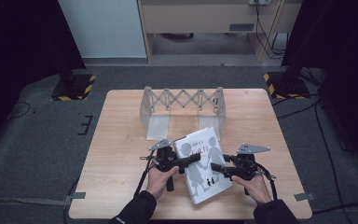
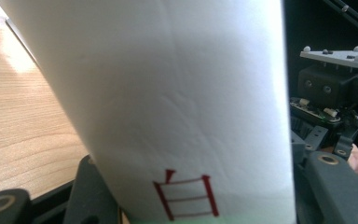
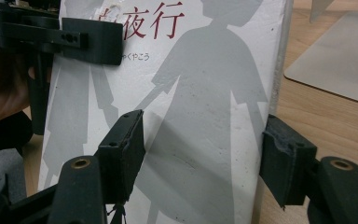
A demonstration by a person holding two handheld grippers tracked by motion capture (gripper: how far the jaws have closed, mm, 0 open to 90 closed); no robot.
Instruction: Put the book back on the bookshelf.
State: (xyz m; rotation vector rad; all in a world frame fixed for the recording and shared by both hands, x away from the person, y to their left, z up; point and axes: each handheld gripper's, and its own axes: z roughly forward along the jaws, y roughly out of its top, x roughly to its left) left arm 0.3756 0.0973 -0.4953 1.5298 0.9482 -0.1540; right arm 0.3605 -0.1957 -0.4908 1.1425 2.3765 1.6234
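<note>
A thick white book (image 1: 200, 164) with grey silhouettes and red characters on its cover sits tilted over the near middle of the wooden table (image 1: 121, 140). My left gripper (image 1: 195, 158) is shut on the book's left side. One of its fingers (image 3: 91, 42) lies flat on the cover in the right gripper view. In the left gripper view the book's white spine (image 2: 177, 93) stands between my jaws. My right gripper (image 1: 215, 168) is shut on the book's right side, one jaw on the cover (image 3: 191, 93) and the other behind the edge.
A grey fold-out book rack (image 1: 182, 100) with a scissor lattice stands at the back of the table, its flat base plates (image 1: 158, 126) reaching toward the book. Black stands with yellow-striped feet (image 1: 74, 88) flank the table on the floor.
</note>
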